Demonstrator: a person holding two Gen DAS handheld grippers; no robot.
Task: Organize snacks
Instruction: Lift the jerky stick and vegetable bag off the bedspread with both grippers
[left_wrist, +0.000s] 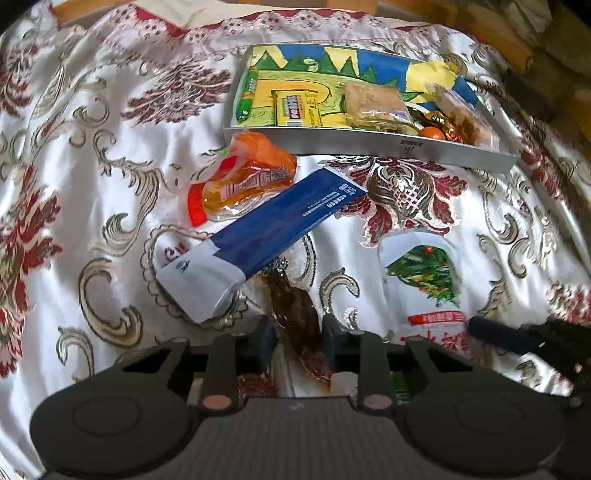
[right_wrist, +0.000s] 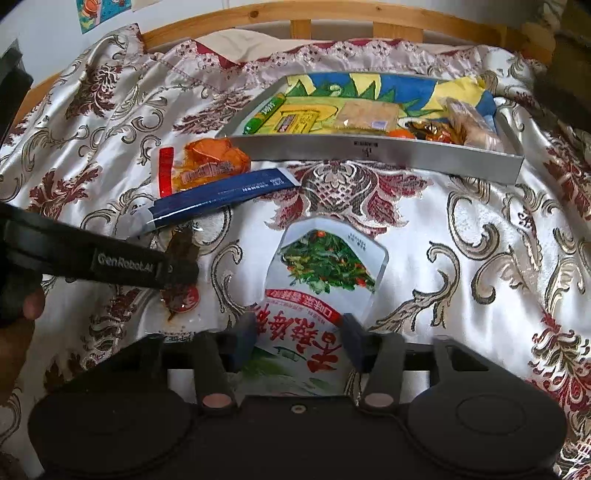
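On the bed, the left gripper straddles a brown snack pouch and the right gripper a white vegetable packet, pad contact unclear, both probably bound for the far tray.

- Bright daylight falls over both views, and the satin bedspread shines with white glare in the centre and left of the frame.
- Fisheye distortion bends the edges; the tray rim curves.
- Corners fall dark.
- Lower foreground is soft; the right edge of the left view is blurred.
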